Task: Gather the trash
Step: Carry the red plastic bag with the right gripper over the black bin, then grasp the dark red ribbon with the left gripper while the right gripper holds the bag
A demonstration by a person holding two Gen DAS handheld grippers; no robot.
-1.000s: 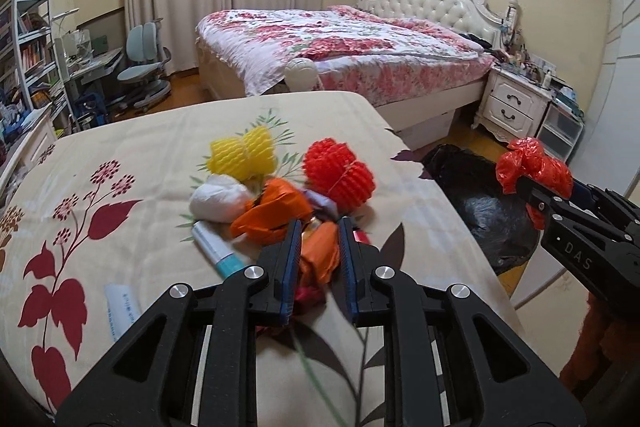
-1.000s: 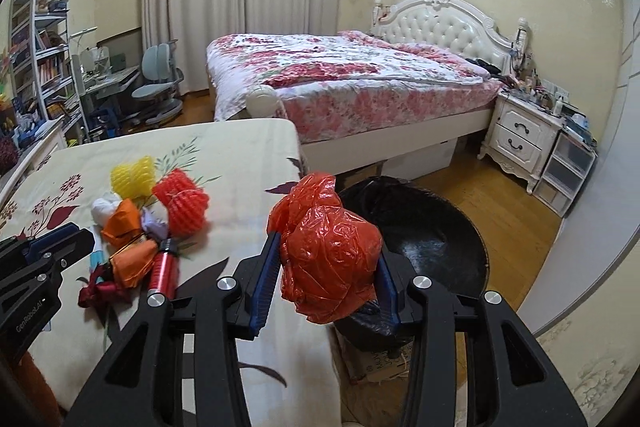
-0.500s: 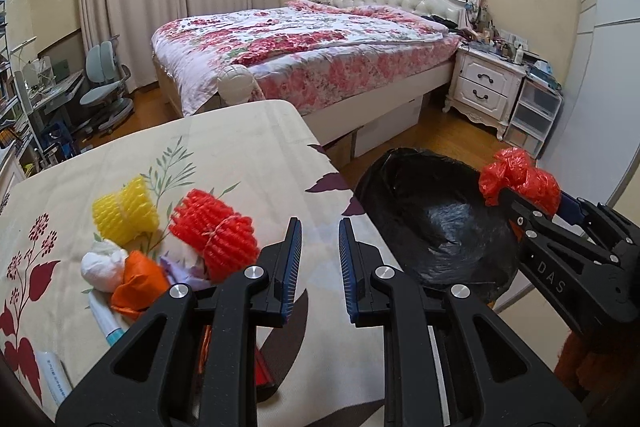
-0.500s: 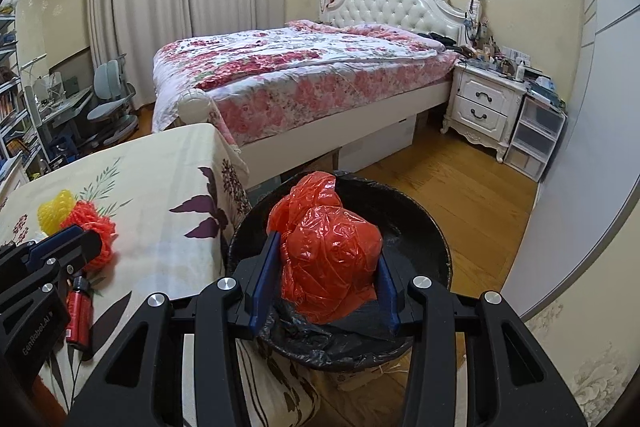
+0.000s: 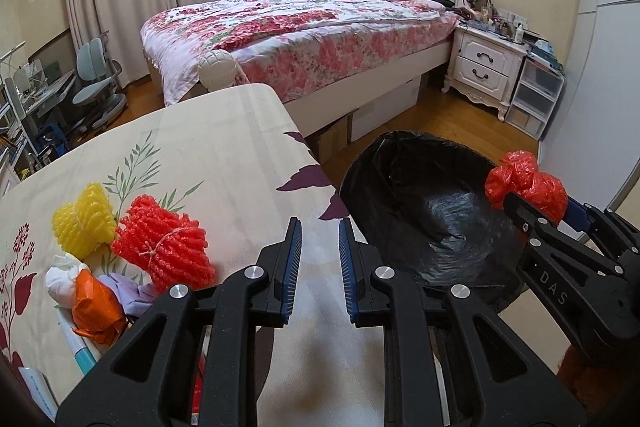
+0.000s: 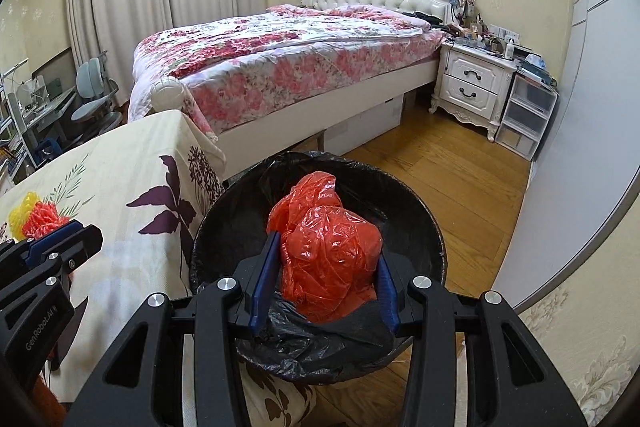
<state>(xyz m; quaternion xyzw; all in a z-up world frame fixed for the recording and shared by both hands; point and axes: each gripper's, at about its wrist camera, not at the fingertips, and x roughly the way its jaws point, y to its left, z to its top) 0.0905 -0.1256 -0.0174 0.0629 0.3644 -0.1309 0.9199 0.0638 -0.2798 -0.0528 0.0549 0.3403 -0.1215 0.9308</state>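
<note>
My right gripper [image 6: 326, 271] is shut on a crumpled red plastic bag [image 6: 330, 255] and holds it over the black-lined trash bin [image 6: 420, 211]. In the left wrist view the red bag [image 5: 526, 187] sits above the bin [image 5: 424, 219]. My left gripper [image 5: 319, 259] is open and empty above the table's right edge. On the table lie a red foam net [image 5: 164, 247], a yellow foam net [image 5: 84, 221], an orange wad [image 5: 96, 307], a white wad [image 5: 60, 279] and a tube [image 5: 78, 345].
The table has a cream floral cloth [image 5: 208, 155]. A bed with a floral quilt [image 6: 280, 59] stands behind it. A white nightstand [image 6: 476, 83] and plastic drawers [image 6: 526, 115] stand at the right wall. A desk and chair [image 5: 96, 83] are at far left.
Both grippers have swung right, from the trash pile toward the bin. The red bag now hangs over the bin's opening. The left gripper stays open and empty.
</note>
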